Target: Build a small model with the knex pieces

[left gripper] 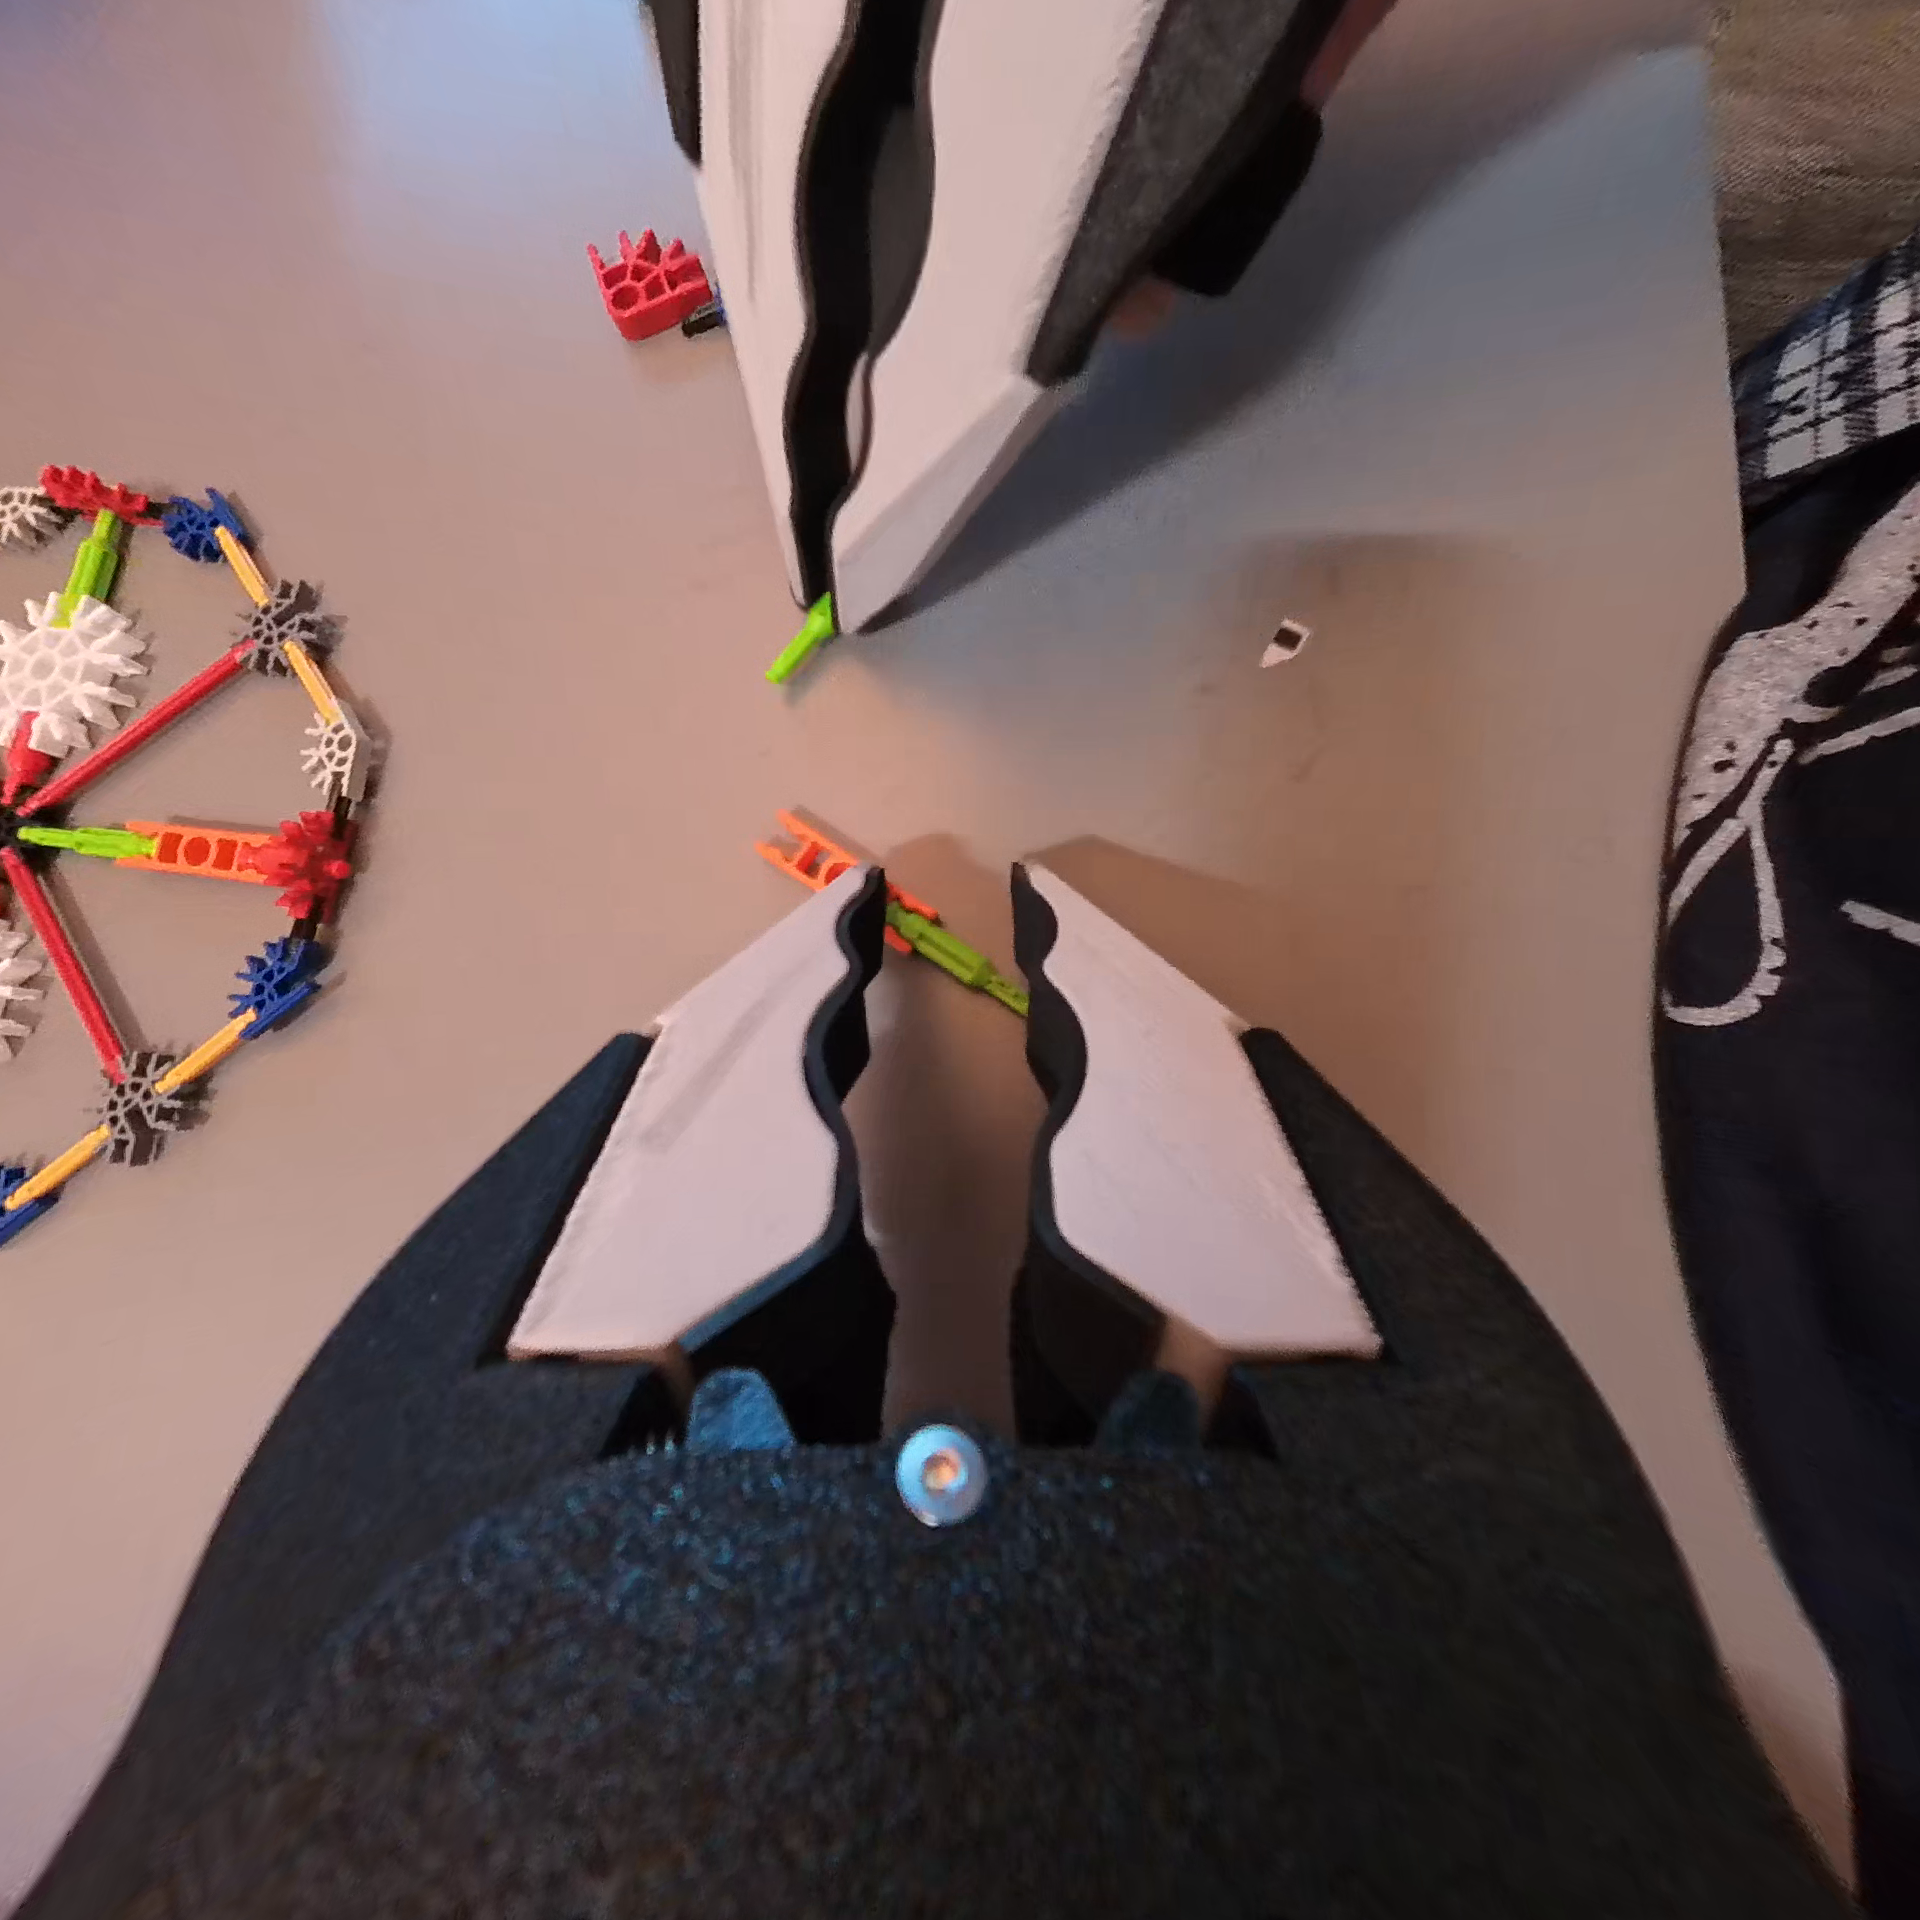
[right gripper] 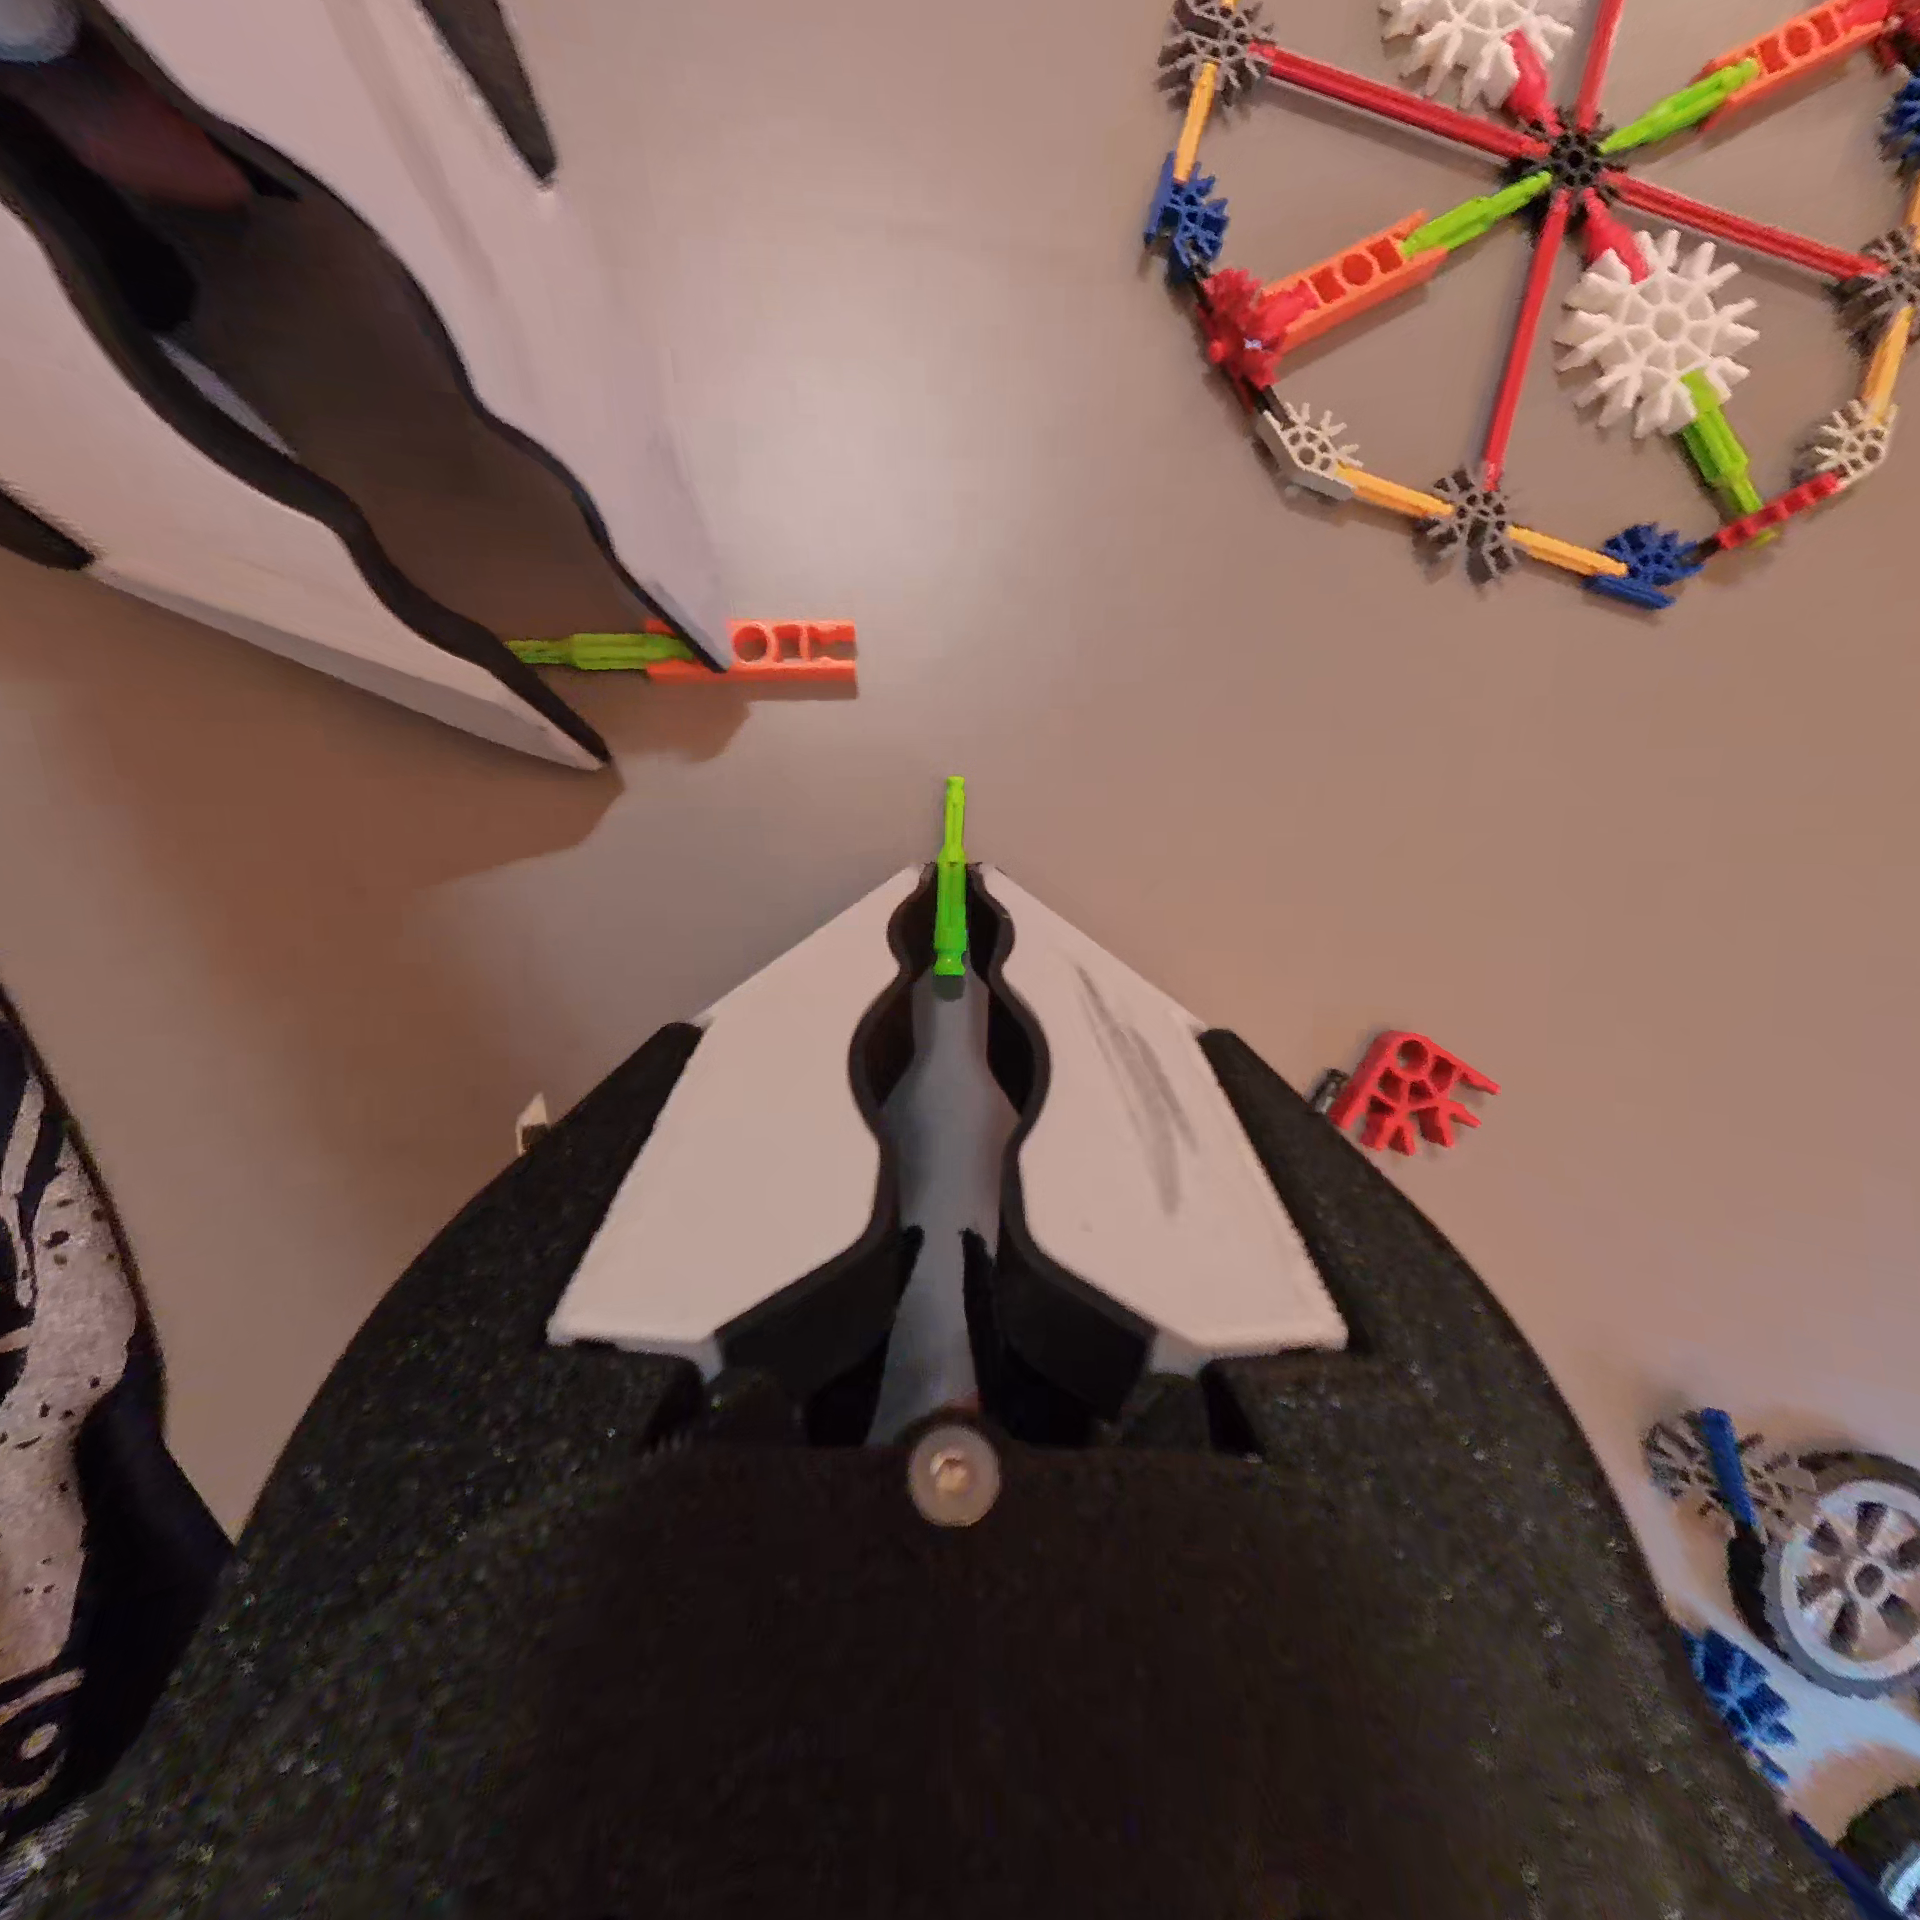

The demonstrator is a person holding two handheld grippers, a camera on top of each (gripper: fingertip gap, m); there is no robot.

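Green rod point(right gripper: 950, 914); orange connector point(right gripper: 792, 649); red connector point(right gripper: 1408, 1091); multicolour wheel point(right gripper: 1579, 281); white/blk tools.

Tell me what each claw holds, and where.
Right claw: short green rod, pinched mid-length at the fingertips. Left claw: open, straddling the green-and-orange piece, holding nothing.

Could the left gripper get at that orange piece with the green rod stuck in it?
Probably yes. The left gripper is open and already sits over the orange piece and its green rod, which runs across the gap between its fingers. Nothing lies between; the right gripper is off to one side.
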